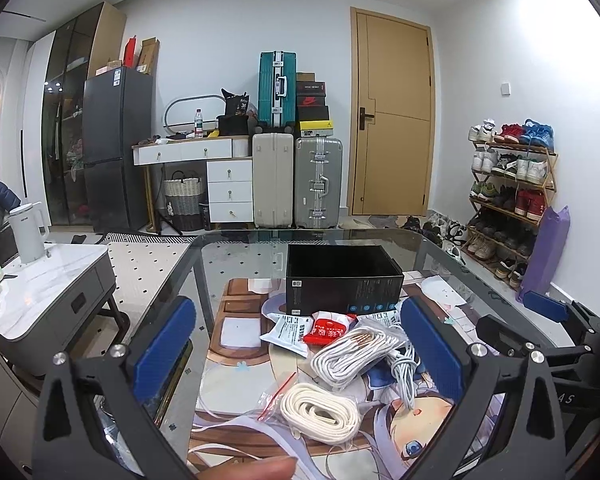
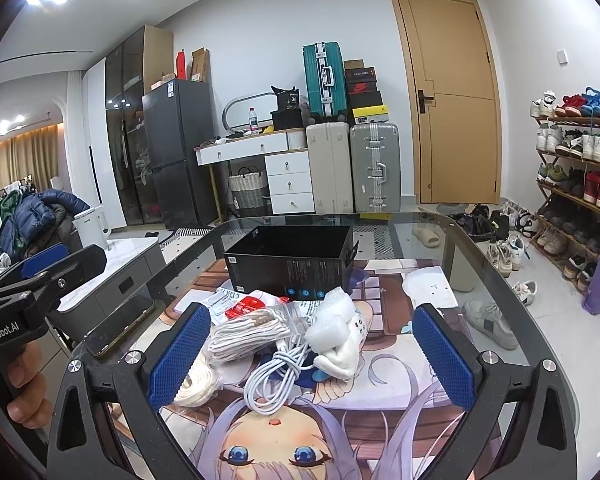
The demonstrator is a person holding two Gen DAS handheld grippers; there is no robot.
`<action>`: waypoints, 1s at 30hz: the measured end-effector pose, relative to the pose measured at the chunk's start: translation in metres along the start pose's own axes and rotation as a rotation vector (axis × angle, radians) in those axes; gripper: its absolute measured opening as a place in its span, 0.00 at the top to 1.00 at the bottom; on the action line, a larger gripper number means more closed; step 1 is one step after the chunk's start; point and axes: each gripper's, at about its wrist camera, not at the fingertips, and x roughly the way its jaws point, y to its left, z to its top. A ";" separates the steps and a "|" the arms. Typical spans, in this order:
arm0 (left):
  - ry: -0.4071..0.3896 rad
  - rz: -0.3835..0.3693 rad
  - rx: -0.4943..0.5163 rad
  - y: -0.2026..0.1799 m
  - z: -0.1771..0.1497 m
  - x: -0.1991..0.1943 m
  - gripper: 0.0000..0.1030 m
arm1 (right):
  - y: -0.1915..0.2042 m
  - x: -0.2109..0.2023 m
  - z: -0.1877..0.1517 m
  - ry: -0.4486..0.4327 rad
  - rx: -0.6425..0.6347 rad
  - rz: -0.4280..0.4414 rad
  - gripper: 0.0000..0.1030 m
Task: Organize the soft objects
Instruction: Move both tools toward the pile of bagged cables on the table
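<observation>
An open black box [image 1: 342, 280] [image 2: 290, 258] stands on the glass table. In front of it lies a pile: a white sachet [image 1: 288, 330], a red packet [image 1: 328, 326] [image 2: 246, 306], bagged white cord coils [image 1: 350, 354] [image 2: 250, 332], a cream strap coil [image 1: 320, 412] [image 2: 196, 386], a grey-white cable bundle [image 1: 406, 368] [image 2: 276, 380] and a white bubble-wrap wad with a white plush piece [image 2: 334, 334]. My left gripper [image 1: 300, 354] is open and empty over the pile. My right gripper [image 2: 310, 354] is open and empty, straddling the cable and plush.
An anime-print mat [image 2: 300, 440] covers the glass table [image 2: 500, 280]. A phone [image 2: 118, 324] lies at the table's left edge. A grey side table [image 1: 40, 300] with a white kettle [image 1: 28, 232] stands left. Suitcases [image 1: 300, 180], a shoe rack [image 1: 512, 200] and loose shoes stand beyond.
</observation>
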 end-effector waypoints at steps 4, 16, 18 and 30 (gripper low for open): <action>-0.001 0.000 0.002 0.000 0.000 0.000 0.00 | -0.001 -0.001 0.001 -0.004 -0.004 0.001 0.00; 0.055 -0.013 -0.018 0.005 0.006 0.011 0.00 | -0.003 0.007 0.010 0.018 0.001 0.013 0.00; 0.095 -0.008 -0.032 0.008 0.008 0.020 0.00 | -0.003 0.017 0.015 0.070 -0.016 0.030 0.00; 0.506 0.032 -0.007 0.002 -0.032 0.099 0.00 | -0.008 0.086 0.001 0.388 0.075 0.040 0.00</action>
